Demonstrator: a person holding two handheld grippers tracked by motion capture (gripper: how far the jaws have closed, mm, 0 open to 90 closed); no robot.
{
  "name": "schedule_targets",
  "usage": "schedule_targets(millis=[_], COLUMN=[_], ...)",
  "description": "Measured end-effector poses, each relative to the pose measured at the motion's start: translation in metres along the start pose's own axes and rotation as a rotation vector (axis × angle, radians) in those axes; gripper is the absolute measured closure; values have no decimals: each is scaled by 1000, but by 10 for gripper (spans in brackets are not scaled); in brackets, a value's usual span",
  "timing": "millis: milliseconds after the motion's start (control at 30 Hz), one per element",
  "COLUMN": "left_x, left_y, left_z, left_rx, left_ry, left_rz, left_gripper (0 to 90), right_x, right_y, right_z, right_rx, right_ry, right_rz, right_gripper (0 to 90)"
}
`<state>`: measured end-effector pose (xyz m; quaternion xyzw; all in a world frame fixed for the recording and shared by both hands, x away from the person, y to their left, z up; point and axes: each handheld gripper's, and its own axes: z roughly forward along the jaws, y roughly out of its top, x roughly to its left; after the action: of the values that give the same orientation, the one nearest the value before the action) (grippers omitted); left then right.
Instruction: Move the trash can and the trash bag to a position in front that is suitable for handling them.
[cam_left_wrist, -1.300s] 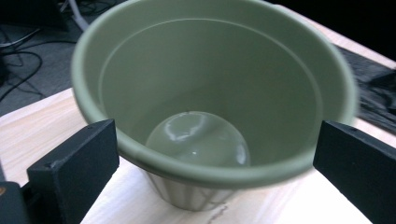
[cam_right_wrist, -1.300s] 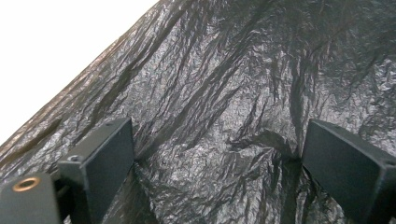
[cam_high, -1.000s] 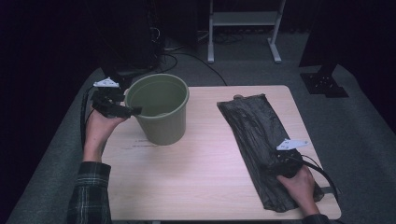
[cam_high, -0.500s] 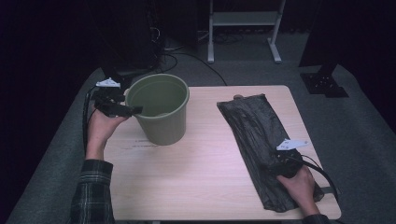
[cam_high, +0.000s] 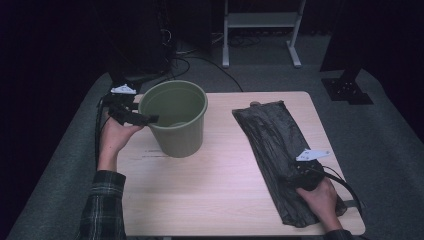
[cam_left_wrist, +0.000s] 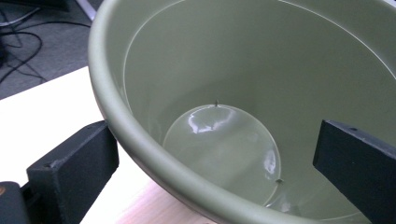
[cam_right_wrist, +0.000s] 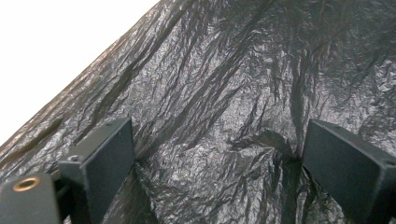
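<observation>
An olive-green plastic bucket (cam_high: 175, 130) stands upright at the table's back left, with nothing in it. My left gripper (cam_high: 151, 119) is open and straddles the bucket's near-left rim. In the left gripper view one jaw is outside the bucket (cam_left_wrist: 140, 84) and the other inside, with the left gripper (cam_left_wrist: 215, 140) not closed on the rim. A crumpled black plastic bag (cam_high: 270, 130) lies flat along the table's right side. My right gripper (cam_high: 296, 176) rests on the bag's near end. In the right gripper view its jaws stand wide apart, the right gripper (cam_right_wrist: 219, 140) pressed onto the bag (cam_right_wrist: 210, 70).
The light wooden table (cam_high: 215, 190) has bare room between bucket and bag. Behind it on the grey floor are a white metal stand (cam_high: 260, 25), cables (cam_high: 185, 55) and a dark base (cam_high: 347, 87).
</observation>
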<state>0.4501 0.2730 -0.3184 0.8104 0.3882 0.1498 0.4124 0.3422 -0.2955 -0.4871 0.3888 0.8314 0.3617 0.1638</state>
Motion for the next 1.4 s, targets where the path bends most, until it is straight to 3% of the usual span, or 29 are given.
schedule_targets(millis=[267,300,567,867,1167,1400], left_x=[-20,-27,-53,-86,-108,-117], left_y=[-1,-3,-7,-13,-15,-16], left_z=[2,2,2,2,4,5], left_rx=[6,1,1,-19,-17,-15], left_ry=[-46,-71,-134,-243,-289,-309], left_rz=[35,47,92,136,165,183], left_gripper=[0,0,0,0,0,0], right_x=[0,0,0,0,0,0], right_y=[0,0,0,0,0,0], right_z=[0,0,0,0,0,0], right_rx=[1,1,1,1,1,1], right_ry=[1,0,0,1,1,1], right_rz=[1,2,1,2,1,2], right_gripper=[79,79,79,79,79,79])
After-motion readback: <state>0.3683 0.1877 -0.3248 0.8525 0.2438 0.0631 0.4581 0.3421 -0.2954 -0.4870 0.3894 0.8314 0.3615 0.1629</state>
